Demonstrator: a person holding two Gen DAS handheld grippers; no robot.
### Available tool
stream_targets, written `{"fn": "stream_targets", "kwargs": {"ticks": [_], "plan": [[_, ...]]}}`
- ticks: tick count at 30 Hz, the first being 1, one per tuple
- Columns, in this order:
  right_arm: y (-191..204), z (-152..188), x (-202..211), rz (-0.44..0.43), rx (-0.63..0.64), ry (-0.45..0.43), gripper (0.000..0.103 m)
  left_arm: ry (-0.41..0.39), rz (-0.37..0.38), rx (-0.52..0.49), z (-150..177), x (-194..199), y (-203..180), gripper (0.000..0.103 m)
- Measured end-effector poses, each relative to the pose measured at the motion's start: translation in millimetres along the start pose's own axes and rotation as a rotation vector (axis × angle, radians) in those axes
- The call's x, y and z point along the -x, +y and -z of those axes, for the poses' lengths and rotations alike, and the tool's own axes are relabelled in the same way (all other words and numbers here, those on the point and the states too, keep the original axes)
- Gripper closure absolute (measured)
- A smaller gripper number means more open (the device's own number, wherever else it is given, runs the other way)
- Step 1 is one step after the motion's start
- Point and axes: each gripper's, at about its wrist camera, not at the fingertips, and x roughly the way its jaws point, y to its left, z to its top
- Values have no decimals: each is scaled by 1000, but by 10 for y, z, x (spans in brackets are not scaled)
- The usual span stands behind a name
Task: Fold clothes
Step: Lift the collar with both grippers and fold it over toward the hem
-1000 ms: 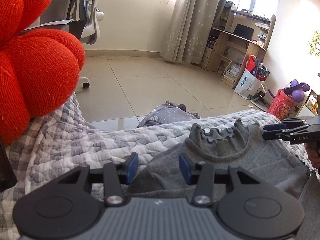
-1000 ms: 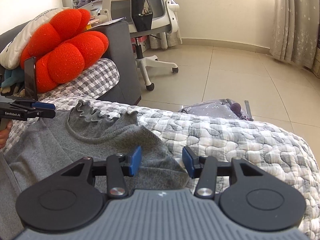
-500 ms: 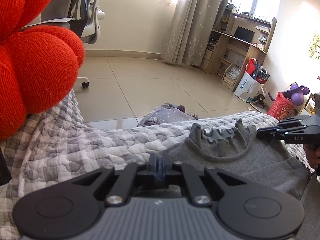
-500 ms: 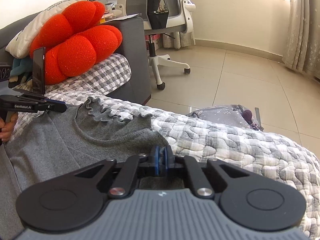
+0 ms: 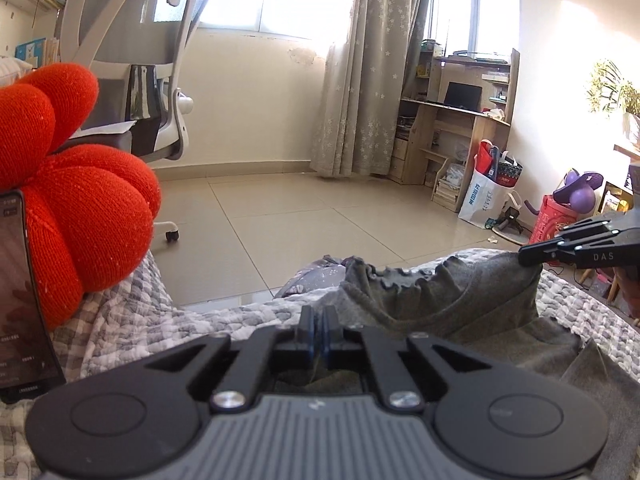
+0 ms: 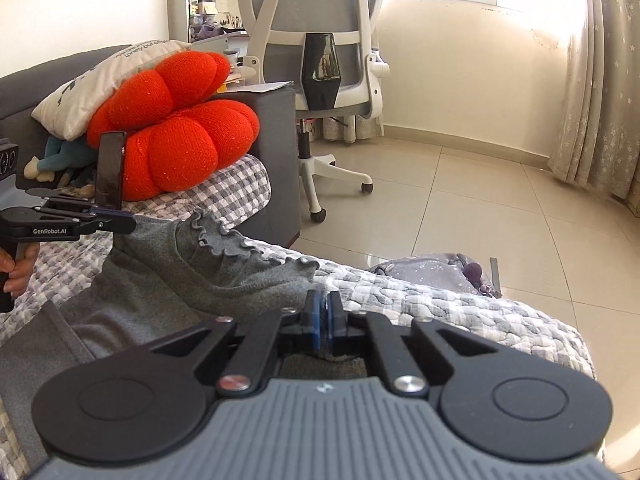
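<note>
1. Gripping the grey top (image 5: 472, 300) at its two shoulders, I have both sets of tongs clamped on its fabric.
2. My left tongs (image 5: 319, 330) are pressed together with a pinch of grey knit caught between the blue pads, seen in the left wrist view.
3. My right tongs (image 6: 321, 322) are likewise squeezed together on a fold of the same top, which bunches up just under the pads.
4. From the right wrist view my left tongs (image 6: 128, 222) show at the left, their tip nipping the top's far shoulder, with fingers (image 6: 18, 268) wrapped round the handle.
5. From the left wrist view my right tongs (image 5: 528, 257) show at the right edge, their tip holding a peak of the cloth.
6. The top's upper part hangs raised between the two grips, its frilled collar (image 6: 236, 246) sagging in the middle; the lower part lies on the quilted grey-and-white bedcover (image 6: 460, 312), near the bed's edge facing the tiled floor (image 5: 320, 220).
7. A red knitted cushion (image 6: 176, 140) sits at the head end, with a dark phone (image 6: 110, 170) standing upright against it.
8. A white office chair (image 6: 320, 40) stands on the floor beyond the bed.
</note>
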Motion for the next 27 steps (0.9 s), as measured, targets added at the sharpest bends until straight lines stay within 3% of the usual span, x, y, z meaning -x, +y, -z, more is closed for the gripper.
{"fn": "stream_targets", "kwargs": {"ticks": [7, 12, 20, 27], "plan": [[183, 38, 475, -9, 6, -51, 98, -75, 9, -55, 24, 516, -156, 99], [352, 195, 773, -32, 7, -52, 98, -80, 28, -82, 190, 867, -228, 99], [557, 615, 1012, -64, -25, -6, 98, -16, 78, -95, 619, 1185, -347, 99], [650, 1044, 941, -72, -71, 87, 98, 90, 84, -77, 1059, 1124, -439, 99]]}}
